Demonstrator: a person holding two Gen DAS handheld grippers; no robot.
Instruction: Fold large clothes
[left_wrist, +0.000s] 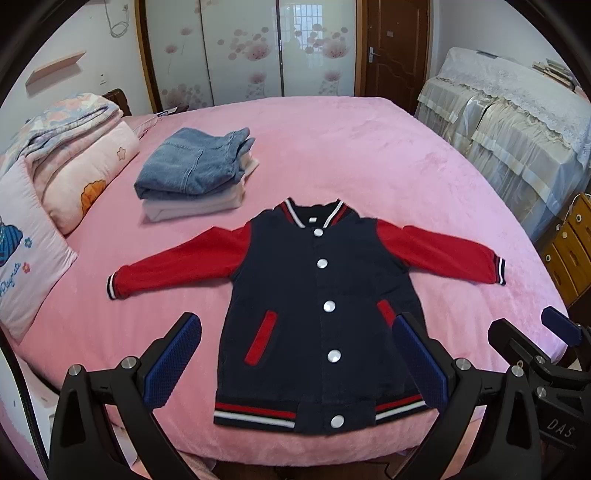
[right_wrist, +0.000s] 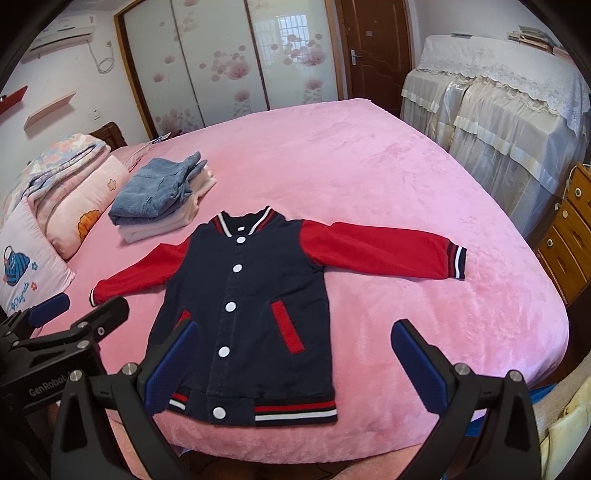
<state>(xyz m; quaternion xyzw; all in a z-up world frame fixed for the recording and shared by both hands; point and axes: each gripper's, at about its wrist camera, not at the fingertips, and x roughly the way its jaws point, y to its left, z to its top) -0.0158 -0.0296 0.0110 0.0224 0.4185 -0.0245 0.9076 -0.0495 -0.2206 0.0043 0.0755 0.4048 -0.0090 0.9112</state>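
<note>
The left hand-held gripper (left_wrist: 297, 354) hangs above the hem of a navy-and-red varsity jacket (left_wrist: 321, 314), its blue-padded fingers (left_wrist: 173, 360) spread wide and gripping nothing; the right hand-held gripper (right_wrist: 293, 363) is poised just beside it over the same hem, equally wide open and empty, with no pad seen touching the cloth. Each tool shows at the edge of the other's camera, the two side by side at the near end of the jacket. The jacket lies flat and face up on a pink bed (left_wrist: 369, 147), snapped shut down the front, collar pointing away from the grippers, its red sleeves (right_wrist: 380, 251) stretched out to either side. Beyond the jacket's left sleeve sits a folded stack, blue denim (left_wrist: 192, 166) on top of pale garments. Farther out from the jacket on that side, pillows and folded quilts (left_wrist: 74, 155) are heaped at the bed's edge; past the jacket's collar stands a flower-patterned wardrobe (left_wrist: 251, 51).
</note>
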